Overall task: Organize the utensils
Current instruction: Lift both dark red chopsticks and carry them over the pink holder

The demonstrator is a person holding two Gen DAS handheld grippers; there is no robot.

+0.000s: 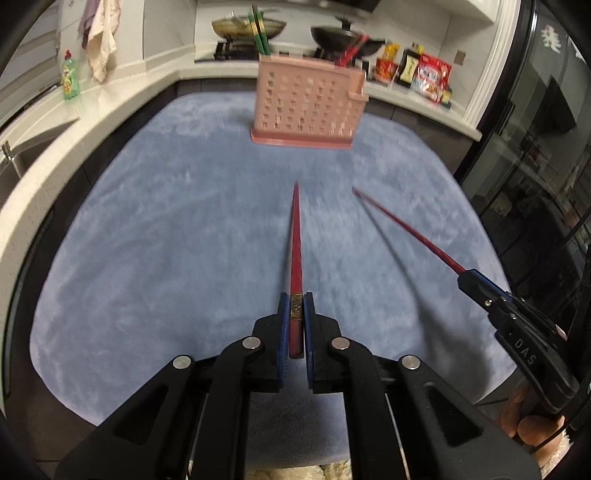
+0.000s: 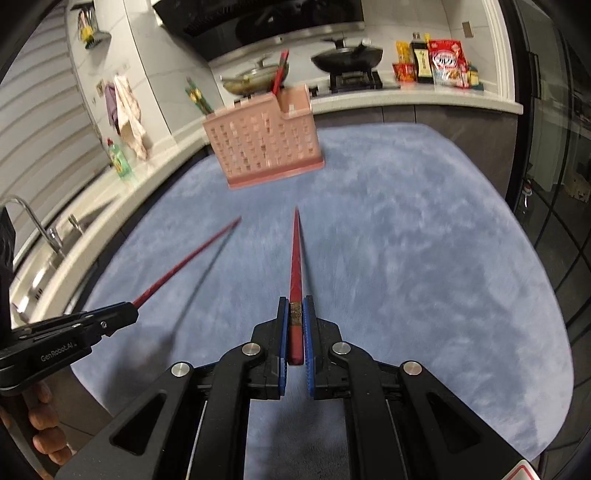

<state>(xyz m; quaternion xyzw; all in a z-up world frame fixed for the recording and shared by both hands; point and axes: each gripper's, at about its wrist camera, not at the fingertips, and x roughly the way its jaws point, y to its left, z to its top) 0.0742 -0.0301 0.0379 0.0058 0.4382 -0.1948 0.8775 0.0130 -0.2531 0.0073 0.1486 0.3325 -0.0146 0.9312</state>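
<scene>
My left gripper (image 1: 296, 301) is shut on a red chopstick (image 1: 296, 240) that points forward above the blue mat (image 1: 166, 240). My right gripper (image 2: 296, 304) is shut on a second red chopstick (image 2: 296, 254), also pointing forward. Each gripper shows in the other's view: the right gripper (image 1: 466, 276) with its chopstick (image 1: 406, 230), the left gripper (image 2: 131, 308) with its chopstick (image 2: 188, 258). A pink perforated utensil holder (image 1: 308, 105) stands at the mat's far side, also in the right wrist view (image 2: 264, 142). It holds green chopsticks (image 1: 258, 31) at its left end and red chopsticks (image 1: 352, 50) at its right.
A white counter (image 1: 55, 147) curves around the mat's left and back. It carries a green dish-soap bottle (image 1: 70, 75), a stove with two woks (image 1: 247, 26), and snack packets (image 1: 428, 75). A sink and tap (image 2: 35, 221) lie left. A dark glass cabinet (image 1: 535, 147) stands right.
</scene>
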